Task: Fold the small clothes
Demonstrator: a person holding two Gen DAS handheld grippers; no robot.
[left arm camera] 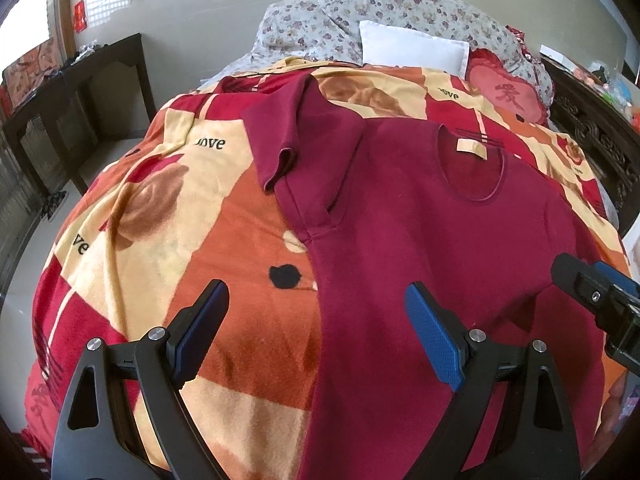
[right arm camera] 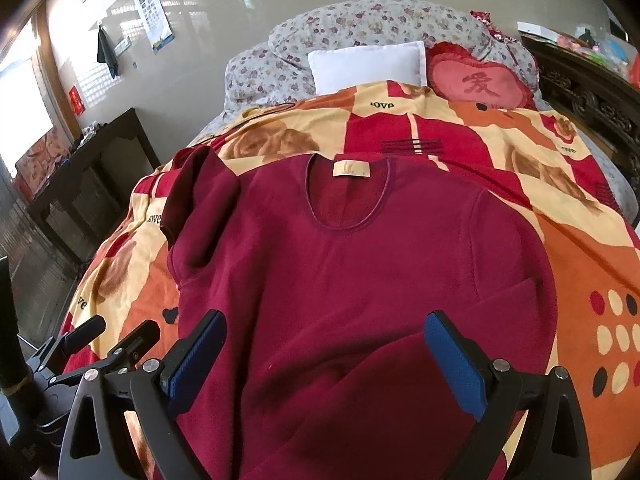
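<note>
Ahead of both grippers stretches a bed, covered by a blanket [left arm camera: 168, 208] patterned in red, orange and cream blocks with brown roses and the word "love". At its far end, well beyond the fingers, lie a floral quilt [right arm camera: 360, 28], a white pillow [right arm camera: 366, 65] and a red heart cushion [right arm camera: 478, 82] just right of the pillow. A pale wall [left arm camera: 224, 12] rises behind them; a dark wooden table [left arm camera: 76, 92] stands far to the left of the left gripper, and carved dark wood [right arm camera: 596, 100] edges the bed far to the right.

The maroon sweater [right arm camera: 352, 280] lies flat on the blanket, neckline and cream label [right arm camera: 351, 169] pointing away. Its body runs directly beneath the right gripper [right arm camera: 336, 354]. One sleeve [left arm camera: 296, 140] is bent across the sweater's left shoulder, ahead of the left gripper [left arm camera: 318, 330]; the other sleeve [right arm camera: 460, 344] is folded over the lower body, under the right gripper's right finger.

The left gripper's jaws stand wide apart above the sweater's left edge, one finger over blanket, the other over cloth, gripping nothing. The right gripper's jaws are likewise spread, with nothing between them.
</note>
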